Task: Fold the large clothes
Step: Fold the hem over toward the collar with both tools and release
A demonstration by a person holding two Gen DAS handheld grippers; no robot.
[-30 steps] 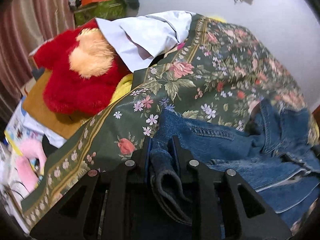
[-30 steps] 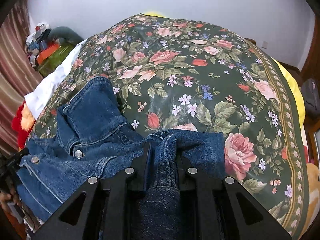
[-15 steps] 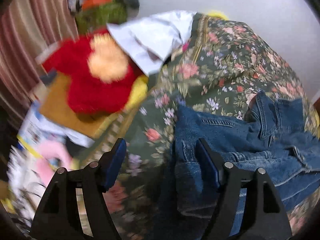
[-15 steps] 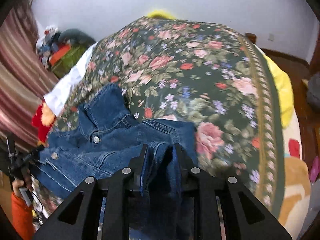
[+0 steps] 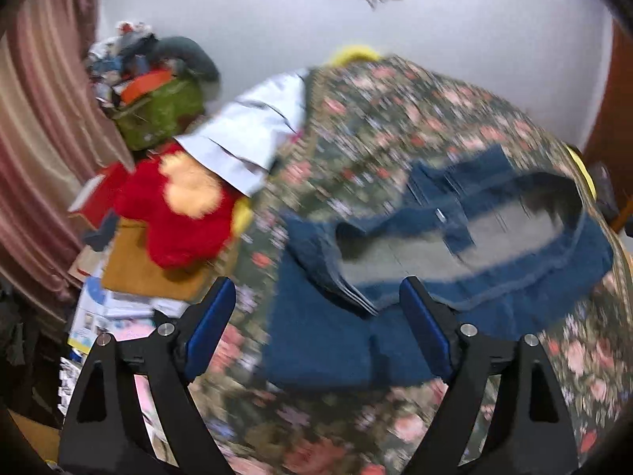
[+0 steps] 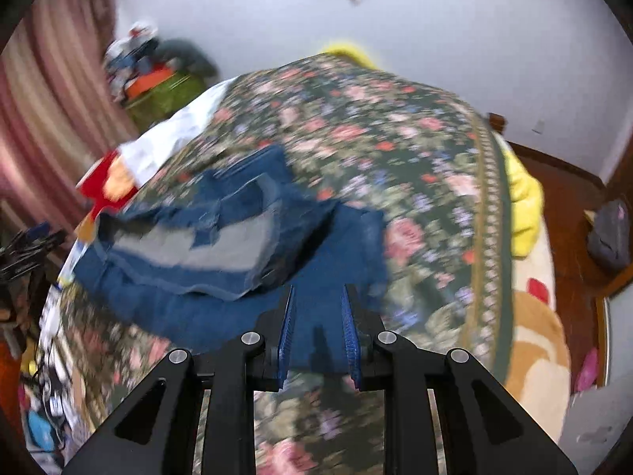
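A blue denim jacket (image 5: 356,340) lies on the floral bedspread (image 5: 395,118), its front flapped open so the grey inside shows. My left gripper (image 5: 318,316) is wide open and empty, pulled back above the jacket's near left part. In the right wrist view the jacket (image 6: 221,308) lies left of centre on the bedspread (image 6: 395,138). My right gripper (image 6: 318,316) has its jaws parted with nothing between them, just above the jacket's near right edge. Both views are motion-blurred.
A red and orange plush toy (image 5: 178,206) and a white pillow (image 5: 253,134) lie at the bed's left side, over boxes and papers on the floor. A green bag (image 5: 162,111) and curtains (image 5: 47,118) stand behind. A yellow sheet (image 6: 522,206) shows at the right edge.
Both grippers let go of the denim jacket and drew back and up. The left opened first, then the right. The jacket now lies spread on the bed.
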